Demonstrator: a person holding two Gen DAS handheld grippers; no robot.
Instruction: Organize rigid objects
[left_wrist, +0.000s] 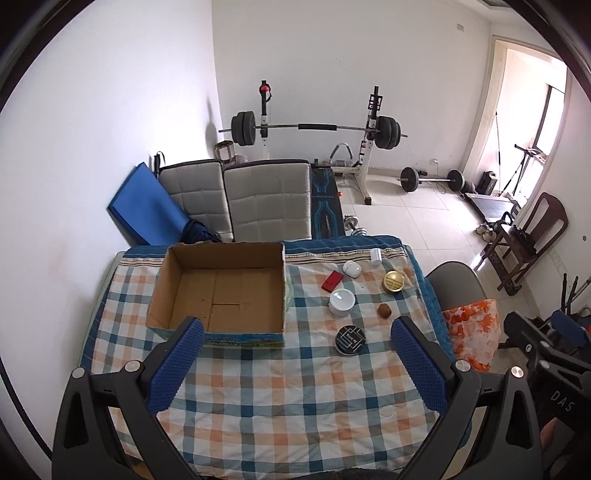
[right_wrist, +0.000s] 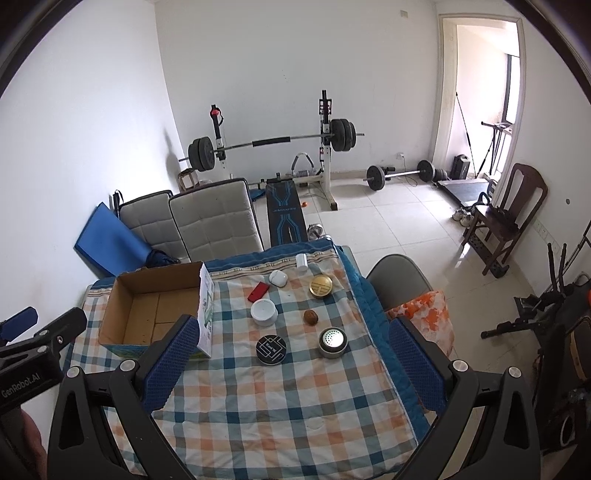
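An empty cardboard box (left_wrist: 221, 291) (right_wrist: 155, 310) stands open on the left of the checked tablecloth (left_wrist: 280, 398) (right_wrist: 280, 398). To its right lie a black round tin (left_wrist: 350, 339) (right_wrist: 271, 349), a white round jar (left_wrist: 341, 302) (right_wrist: 263, 312), a red flat case (left_wrist: 332, 281) (right_wrist: 258, 291), a white earbud case (left_wrist: 351, 268) (right_wrist: 278, 278), a gold tin (left_wrist: 393, 282) (right_wrist: 320, 286), a brown nut (left_wrist: 384, 310) (right_wrist: 311, 317), a white cylinder (left_wrist: 376, 255) (right_wrist: 301, 261) and a silver speckled tin (right_wrist: 332, 342). My left gripper (left_wrist: 297, 328) and right gripper (right_wrist: 291, 328) hover open and empty above the table's near side.
Two grey cushioned chair backs (left_wrist: 236, 199) stand behind the table with a blue mat (left_wrist: 147, 206). A grey chair with an orange patterned cushion (left_wrist: 472, 332) (right_wrist: 424, 314) is at the table's right edge. A barbell rack (left_wrist: 314, 129) and a wooden chair (right_wrist: 506, 221) stand farther off.
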